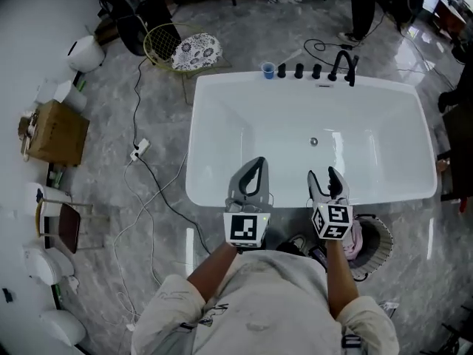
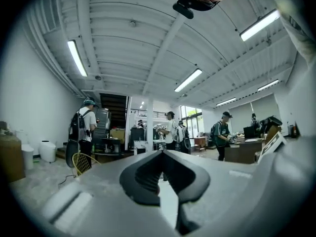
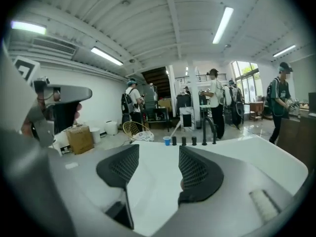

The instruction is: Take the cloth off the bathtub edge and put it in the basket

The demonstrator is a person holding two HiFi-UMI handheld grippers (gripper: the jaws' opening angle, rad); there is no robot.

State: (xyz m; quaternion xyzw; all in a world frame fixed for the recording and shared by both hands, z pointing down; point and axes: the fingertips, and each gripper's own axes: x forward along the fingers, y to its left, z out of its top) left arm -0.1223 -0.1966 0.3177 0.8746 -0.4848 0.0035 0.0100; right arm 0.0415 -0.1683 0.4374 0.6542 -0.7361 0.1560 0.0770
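The white bathtub (image 1: 222, 109) fills the middle of the head view, and I see no cloth on its rim. A dark round basket (image 1: 378, 244) stands on the floor at the tub's near right corner, with a pale pink cloth (image 1: 357, 239) inside it. Both grippers hover over the tub's near edge. My left gripper (image 1: 256, 170) has its jaw tips together and holds nothing; the left gripper view looks level across the room past the closed tips (image 2: 160, 154). My right gripper (image 1: 323, 176) stands open and empty, with the tub's white surface showing between its pads (image 3: 158, 167).
A blue cup (image 1: 267, 69) and black taps (image 1: 341, 66) sit on the tub's far edge. A wire chair with a patterned cushion (image 1: 194, 50) stands beyond the far left corner. Cables (image 1: 151, 176), a cardboard box (image 1: 58, 130) and white fixtures lie left. People stand in the background (image 3: 215, 100).
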